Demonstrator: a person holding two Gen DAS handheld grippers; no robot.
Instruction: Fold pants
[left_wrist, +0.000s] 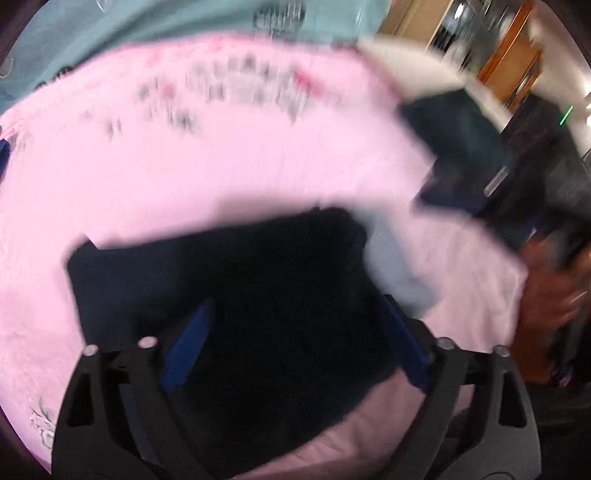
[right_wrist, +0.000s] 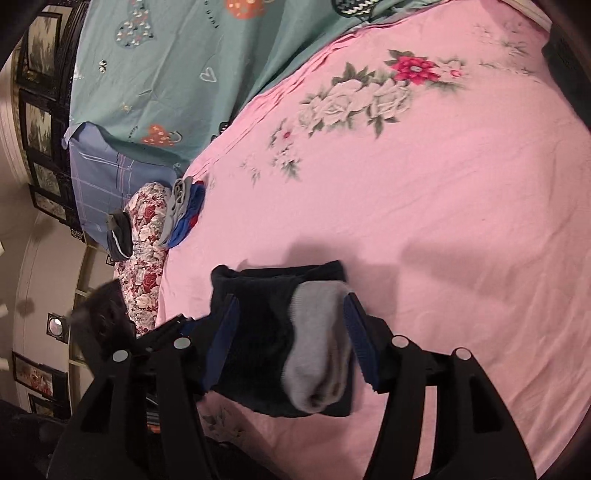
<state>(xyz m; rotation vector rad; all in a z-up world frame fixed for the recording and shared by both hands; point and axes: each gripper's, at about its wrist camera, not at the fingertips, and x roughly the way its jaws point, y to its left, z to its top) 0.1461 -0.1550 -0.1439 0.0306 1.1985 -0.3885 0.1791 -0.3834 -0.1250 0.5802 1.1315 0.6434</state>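
The right view is sharp: folded pants (right_wrist: 273, 332) with a grey lining lie on the pink bed (right_wrist: 443, 221), between the spread jaws of the right gripper (right_wrist: 291, 343). Clothes (right_wrist: 184, 214) sit near the bed's edge. The left view is blurred; the left gripper (left_wrist: 295, 347) has its jaws spread over the dark pants (left_wrist: 240, 280).

Dark navy pants (right_wrist: 273, 332), folded to a compact rectangle, lie flat on my near side; a grey inner panel (right_wrist: 317, 354) shows at the right.
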